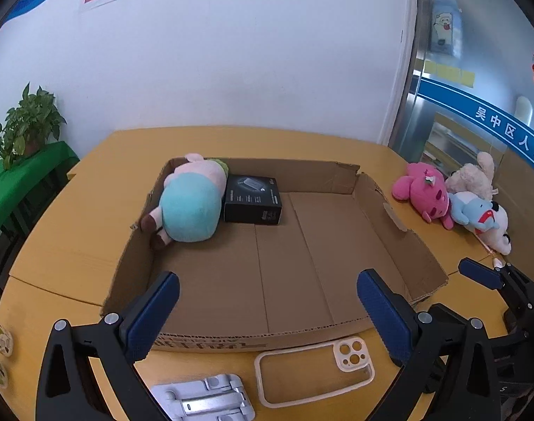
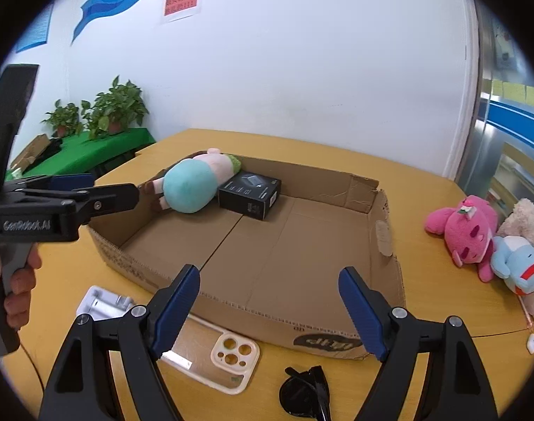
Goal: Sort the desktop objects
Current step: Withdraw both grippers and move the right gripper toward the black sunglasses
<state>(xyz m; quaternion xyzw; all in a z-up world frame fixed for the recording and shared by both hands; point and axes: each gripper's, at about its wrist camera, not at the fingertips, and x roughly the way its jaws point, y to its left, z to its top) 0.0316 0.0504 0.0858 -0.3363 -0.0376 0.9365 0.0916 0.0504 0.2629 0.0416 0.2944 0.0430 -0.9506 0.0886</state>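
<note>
You see one cardboard box point(image 2: 386, 231) with one soft toy point(image 2: 189, 186) and one black box point(image 2: 249, 193) inside. Four more soft toys point(image 1: 456, 196) sit in a heap (one mostly hidden). One phone case point(image 2: 228, 358), one silver stand point(image 1: 204, 400), one pair of sunglasses point(image 2: 305, 393).

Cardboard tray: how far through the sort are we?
Done: plush pig and black box lie in the cardboard tray. In hand: nothing; both grippers open. Left: phone case, sunglasses, silver stand, plush toys outside it.
</note>
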